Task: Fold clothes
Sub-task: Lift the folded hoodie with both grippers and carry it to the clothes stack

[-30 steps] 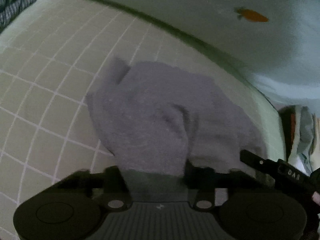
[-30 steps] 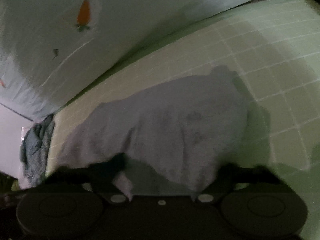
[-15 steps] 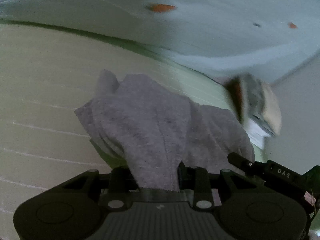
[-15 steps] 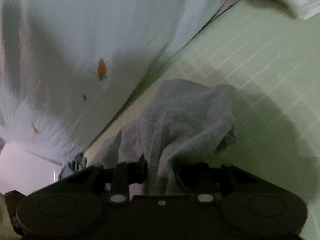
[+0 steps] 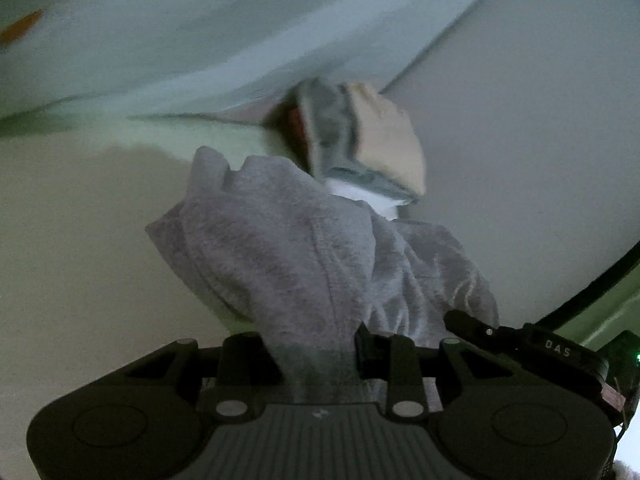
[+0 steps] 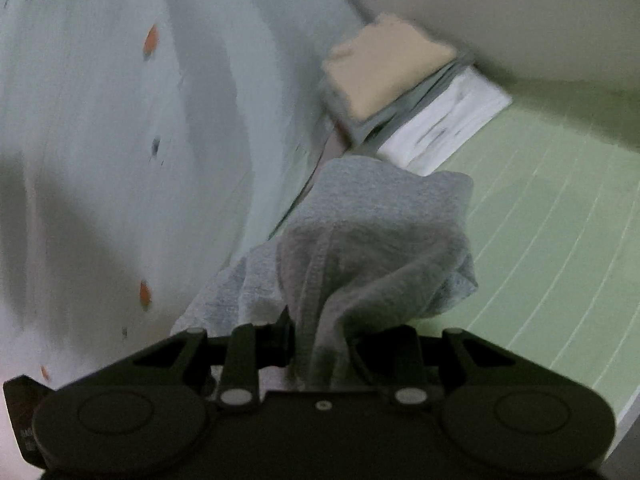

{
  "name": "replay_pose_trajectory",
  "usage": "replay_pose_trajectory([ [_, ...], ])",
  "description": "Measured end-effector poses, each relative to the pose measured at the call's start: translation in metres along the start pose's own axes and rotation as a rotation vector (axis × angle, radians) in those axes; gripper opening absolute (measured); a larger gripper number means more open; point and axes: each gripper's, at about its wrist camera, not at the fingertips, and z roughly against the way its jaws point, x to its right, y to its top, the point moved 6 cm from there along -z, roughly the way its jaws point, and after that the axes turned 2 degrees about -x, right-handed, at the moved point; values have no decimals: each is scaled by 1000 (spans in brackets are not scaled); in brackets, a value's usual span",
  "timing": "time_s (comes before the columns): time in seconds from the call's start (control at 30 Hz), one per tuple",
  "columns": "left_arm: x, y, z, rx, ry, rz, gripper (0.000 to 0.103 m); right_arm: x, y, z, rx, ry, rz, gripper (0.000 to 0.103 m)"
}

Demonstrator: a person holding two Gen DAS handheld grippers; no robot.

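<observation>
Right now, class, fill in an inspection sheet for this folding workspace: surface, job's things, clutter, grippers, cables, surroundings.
Surface: green sheet with white grid lines.
Job's things: grey garment, bunched and lifted, pinched by both grippers; stack of folded clothes beyond it, beige on top, white at the bottom.
Clutter: nothing seen.
Grippers: left gripper shut on the grey garment; right gripper shut on it too.
Cables: nothing seen.
Surroundings: pale blue bedding with orange carrot prints; plain wall.
</observation>
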Motion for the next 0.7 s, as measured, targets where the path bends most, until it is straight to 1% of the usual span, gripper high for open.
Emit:
replay_pose_trajectory([
  [0.1,42,12,-31,14,-2,-42,32,35,37,3,25,32,-30,30],
  [0.17,70,21,-51,24,-1,-70,32,47,63,0,34,60,-18,30],
  [0.3,113,62,-78,51,38,-131,31,73,117,-10,45,106,-77,30],
  [0.4,138,103,-98,68,40,-198,31,77,152,-17,70,153,-74,30],
  [0.5,160,145,-117,80,39,-270,30,83,186,-27,128,200,-122,30],
  [0.6,167,187,-135,106,26,-310,30,82,219,-34,188,239,-162,30],
  [0.7,174,229,-152,132,13,-351,29,77,254,-44,233,266,-171,30],
])
